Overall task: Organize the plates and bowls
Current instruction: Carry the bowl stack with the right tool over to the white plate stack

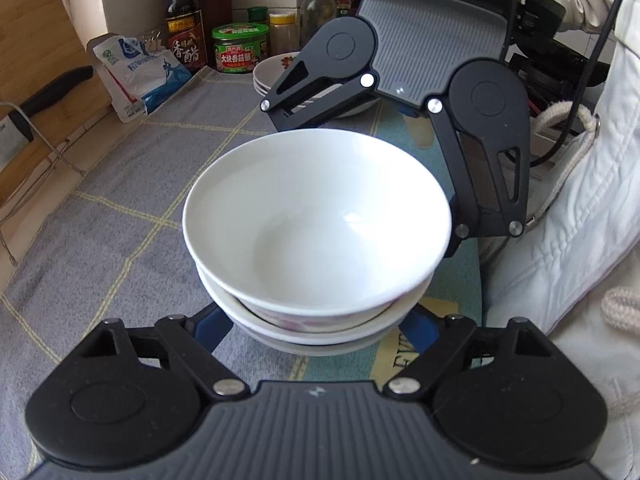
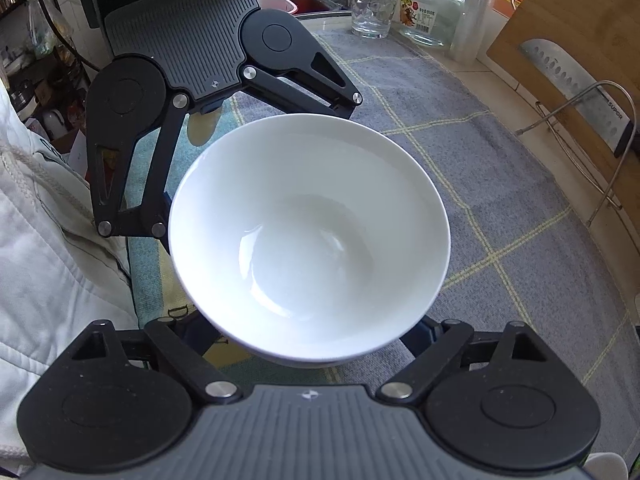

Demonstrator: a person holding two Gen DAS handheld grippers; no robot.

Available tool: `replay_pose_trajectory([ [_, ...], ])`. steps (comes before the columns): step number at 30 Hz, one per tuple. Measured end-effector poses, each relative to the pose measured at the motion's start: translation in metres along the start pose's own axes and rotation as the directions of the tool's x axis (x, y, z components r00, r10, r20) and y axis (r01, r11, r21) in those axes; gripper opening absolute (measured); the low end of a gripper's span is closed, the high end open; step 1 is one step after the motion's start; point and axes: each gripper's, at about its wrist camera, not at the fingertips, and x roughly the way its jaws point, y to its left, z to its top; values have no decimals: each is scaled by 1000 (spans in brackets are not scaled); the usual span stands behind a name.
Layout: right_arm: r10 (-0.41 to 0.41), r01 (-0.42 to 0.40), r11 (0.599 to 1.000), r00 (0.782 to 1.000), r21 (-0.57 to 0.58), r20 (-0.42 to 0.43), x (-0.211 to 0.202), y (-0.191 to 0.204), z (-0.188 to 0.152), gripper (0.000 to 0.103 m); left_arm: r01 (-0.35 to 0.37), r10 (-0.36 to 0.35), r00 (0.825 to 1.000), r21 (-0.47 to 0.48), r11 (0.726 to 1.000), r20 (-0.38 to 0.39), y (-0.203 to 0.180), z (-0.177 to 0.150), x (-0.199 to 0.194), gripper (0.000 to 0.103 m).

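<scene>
A stack of white bowls (image 1: 316, 224) stands on the grey checked cloth (image 1: 132, 184); the lower bowls (image 1: 312, 326) show a pink pattern. In the right wrist view the top bowl (image 2: 308, 236) fills the middle. My left gripper (image 1: 316, 332) has its fingers spread wide around the near side of the stack, tips hidden under it. My right gripper (image 2: 312, 340) does the same from the opposite side and shows in the left wrist view (image 1: 400, 92). Both jaws flank the stack; whether the pads touch it is hidden. A pile of plates (image 1: 276, 72) sits behind.
Sauce bottle (image 1: 184, 20), green-lidded jar (image 1: 239, 48) and a salt bag (image 1: 140, 72) stand at the back. A cutting board with a knife on a wire rack (image 1: 44, 92) is left. A glass (image 2: 370, 8) and jar (image 2: 432, 8) stand opposite. The person's white jacket (image 1: 580, 240) borders the cloth.
</scene>
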Motion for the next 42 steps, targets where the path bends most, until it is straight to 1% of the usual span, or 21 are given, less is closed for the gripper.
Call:
replay_pose_trajectory([
  [6, -32, 32, 999, 999, 14, 10, -27, -10, -17, 94, -4, 4, 1000, 30, 1000, 13, -11, 28, 8, 88],
  [12, -93, 93, 995, 996, 29, 9, -64, -27, -46, 94, -10, 7, 999, 82, 997, 46, -19, 71, 27, 88],
  [21, -193, 193, 979, 981, 68, -6, -115, -68, -106, 94, -7, -10, 995, 172, 985, 100, -9, 153, 75, 88],
  [27, -233, 235, 966, 972, 104, -30, -136, -102, -149, 94, 3, -27, 992, 198, 980, 123, -5, 198, 117, 88],
  [31, -238, 241, 962, 970, 131, -43, -137, -122, -171, 94, 11, -34, 993, 194, 981, 117, -1, 213, 143, 88],
  [34, -226, 230, 962, 973, 148, -47, -131, -134, -178, 93, 18, -38, 994, 186, 982, 105, 4, 219, 156, 88],
  [42, -204, 207, 964, 978, 170, -37, -126, -145, -188, 92, 27, -40, 995, 151, 988, 86, 13, 225, 166, 88],
])
